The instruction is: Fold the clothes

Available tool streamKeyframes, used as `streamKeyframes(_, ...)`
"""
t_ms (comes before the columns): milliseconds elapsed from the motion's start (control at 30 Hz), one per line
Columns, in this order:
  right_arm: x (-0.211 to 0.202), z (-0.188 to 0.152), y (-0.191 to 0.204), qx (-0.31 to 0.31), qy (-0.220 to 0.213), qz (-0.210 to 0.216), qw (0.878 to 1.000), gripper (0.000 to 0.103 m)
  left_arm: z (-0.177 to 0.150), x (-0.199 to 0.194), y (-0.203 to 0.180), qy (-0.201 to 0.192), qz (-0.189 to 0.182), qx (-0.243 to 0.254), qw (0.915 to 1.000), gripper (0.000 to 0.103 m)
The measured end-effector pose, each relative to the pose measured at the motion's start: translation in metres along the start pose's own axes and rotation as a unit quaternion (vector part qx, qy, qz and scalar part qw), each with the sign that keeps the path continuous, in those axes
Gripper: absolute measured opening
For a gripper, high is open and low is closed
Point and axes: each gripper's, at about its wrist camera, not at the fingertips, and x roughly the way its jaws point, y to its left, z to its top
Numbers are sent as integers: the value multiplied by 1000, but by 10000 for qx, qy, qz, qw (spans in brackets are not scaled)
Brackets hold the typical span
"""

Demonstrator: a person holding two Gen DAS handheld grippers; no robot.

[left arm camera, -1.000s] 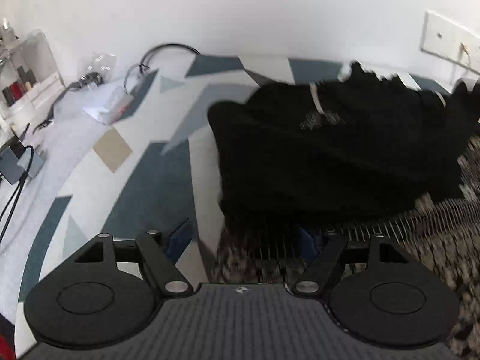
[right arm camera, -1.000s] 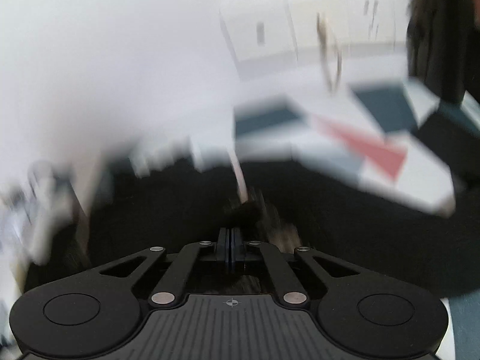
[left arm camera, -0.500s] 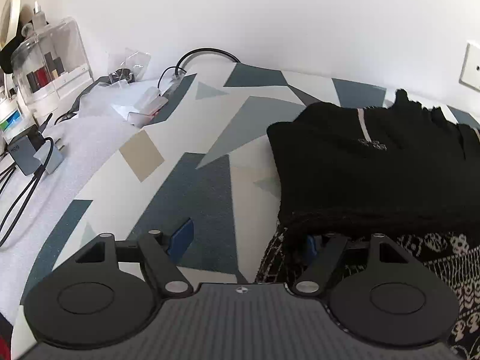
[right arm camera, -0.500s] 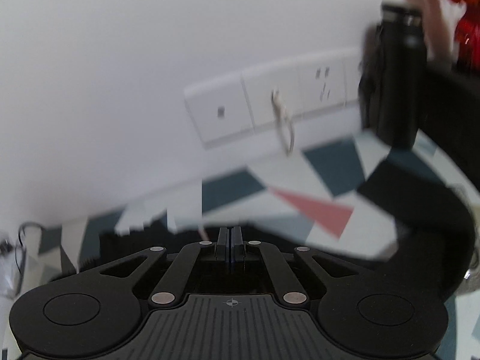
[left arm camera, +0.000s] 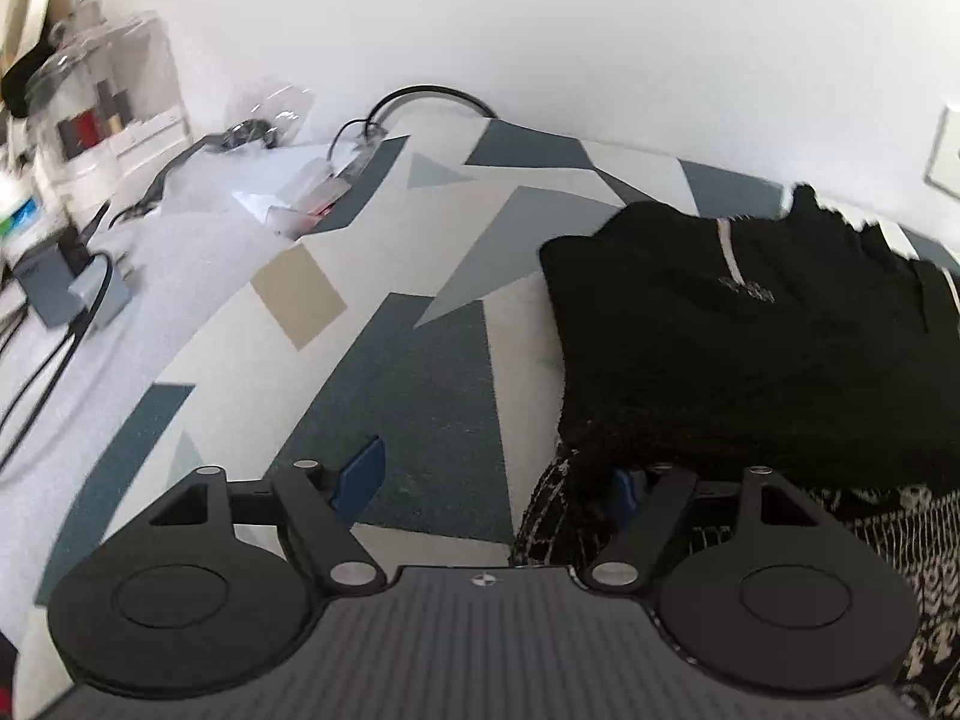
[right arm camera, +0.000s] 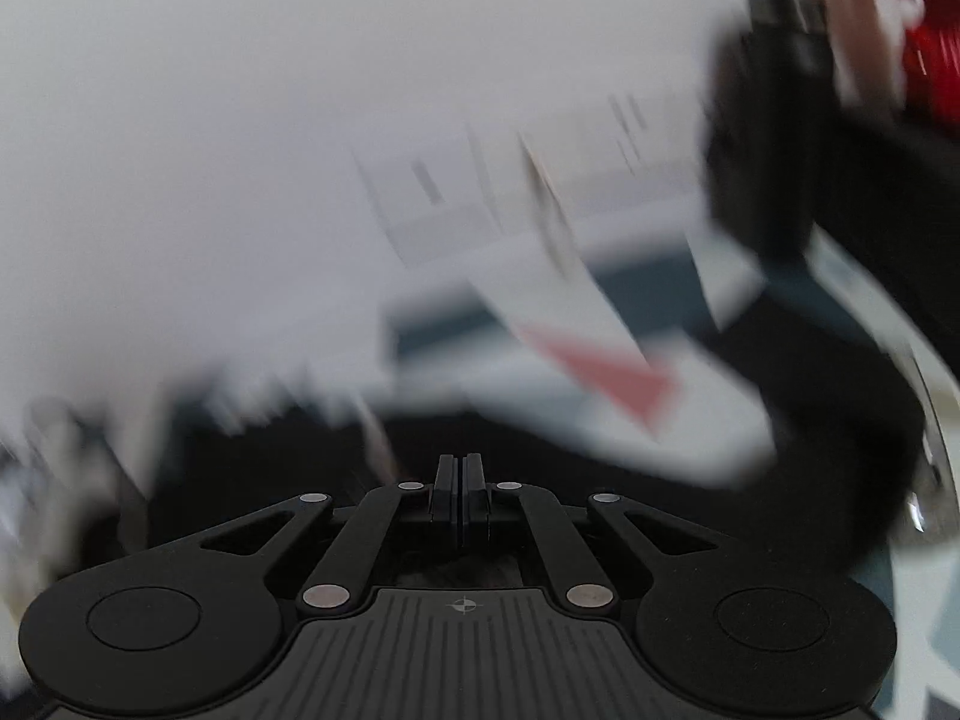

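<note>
A folded black garment (left arm camera: 750, 348) lies on the patterned tablecloth (left arm camera: 420, 372), with a black-and-white patterned layer (left arm camera: 900, 516) showing under its near edge. My left gripper (left arm camera: 492, 480) hangs low at the garment's near left corner. Its jaws are opening, its right finger (left arm camera: 624, 489) tucked against the cloth edge and its left finger (left arm camera: 360, 474) over bare tablecloth. Only that corner lies between them and no pad presses on it. In the blurred right wrist view my right gripper (right arm camera: 459, 480) is shut, over dark fabric (right arm camera: 300, 480). No cloth shows between its fingertips.
A clear plastic organiser (left arm camera: 108, 120), a grey adapter with cables (left arm camera: 66, 294) and plastic bags (left arm camera: 288, 192) crowd the left side. A black cable loop (left arm camera: 426, 96) lies by the wall. Wall sockets (right arm camera: 480, 198) and a dark bottle (right arm camera: 762, 138) stand behind a dark strap-like cloth (right arm camera: 840, 420).
The left gripper drifted left, so the garment sits further right in its view and the black layer has settled. The right view swung up towards the wall, then dipped again; its fingers stayed shut.
</note>
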Motion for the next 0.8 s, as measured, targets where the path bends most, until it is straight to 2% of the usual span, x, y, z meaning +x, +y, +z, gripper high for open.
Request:
streamKeyframes(67,7,-13,-9,-56,279,-304,9991,3,1,-2,-3,38,54,186,9998,80)
streamKeyframes(133,5,-20,-15,-72,324,-532,9980,13,0,-9,-5,117,54,132,9998,83)
streamKeyframes(167,0,-20,-17,9,252,-518,9983,22,0,-13,-6,156,54,105,9998,83)
streamKeyframes(267,-12,-15,-24,230,-25,-430,9988,24,-2,-25,-8,262,51,21,9996,83)
streamKeyframes(333,-18,-10,-32,472,-250,-495,9973,28,-4,-38,-13,146,-11,-61,9999,83)
streamKeyframes(433,-25,-7,-46,758,-498,-539,9944,31,-1,-54,-31,-95,-307,86,9994,83)
streamKeyframes(533,-28,-6,-60,701,-709,-737,9923,31,8,-52,-65,-56,-647,345,9973,85)
streamKeyframes(667,-26,10,-79,782,-771,-897,9899,33,20,-43,-118,418,-925,198,9946,85)
streamKeyframes(733,-22,24,-84,634,-825,-965,9899,37,19,-42,-149,591,-1271,227,9899,87)
streamKeyframes(800,-12,36,-87,433,-943,-1005,9895,47,10,-39,-181,652,-1344,483,9876,89)
